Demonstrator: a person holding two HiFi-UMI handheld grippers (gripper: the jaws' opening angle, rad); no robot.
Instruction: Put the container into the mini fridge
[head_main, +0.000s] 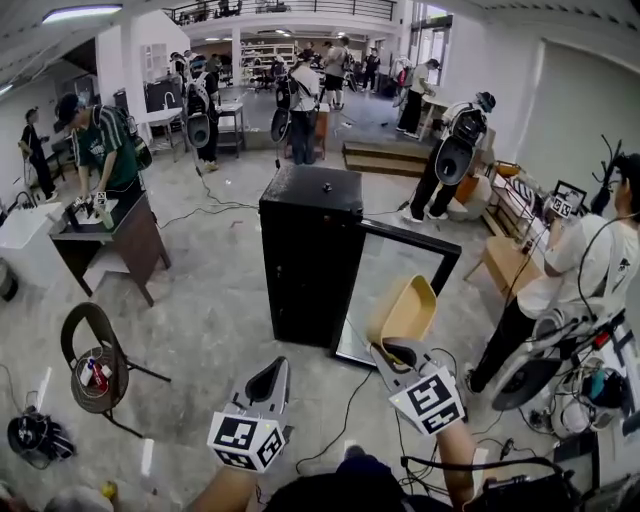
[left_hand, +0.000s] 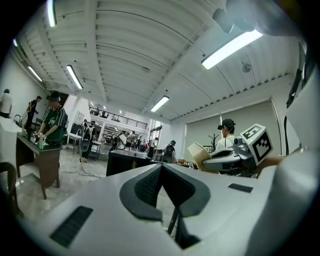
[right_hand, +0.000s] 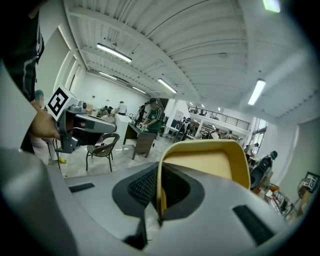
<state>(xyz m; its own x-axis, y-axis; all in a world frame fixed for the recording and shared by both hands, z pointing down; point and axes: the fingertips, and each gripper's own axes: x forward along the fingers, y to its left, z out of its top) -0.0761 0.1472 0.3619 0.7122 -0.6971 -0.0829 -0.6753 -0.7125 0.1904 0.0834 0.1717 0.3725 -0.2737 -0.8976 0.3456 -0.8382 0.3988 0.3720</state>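
Observation:
The black mini fridge stands on the floor ahead, its glass door swung open toward the right. My right gripper is shut on the rim of a yellow container, held up in front of the open door. In the right gripper view the container stands on edge with its wall pinched between the jaws of the right gripper. My left gripper hangs lower left of the fridge. The left gripper view shows the left gripper shut and empty, with the fridge beyond it.
A round chair with small items stands at the left, a brown desk behind it. A black cable trails over the floor before the fridge. A person and a wooden stool are at the right.

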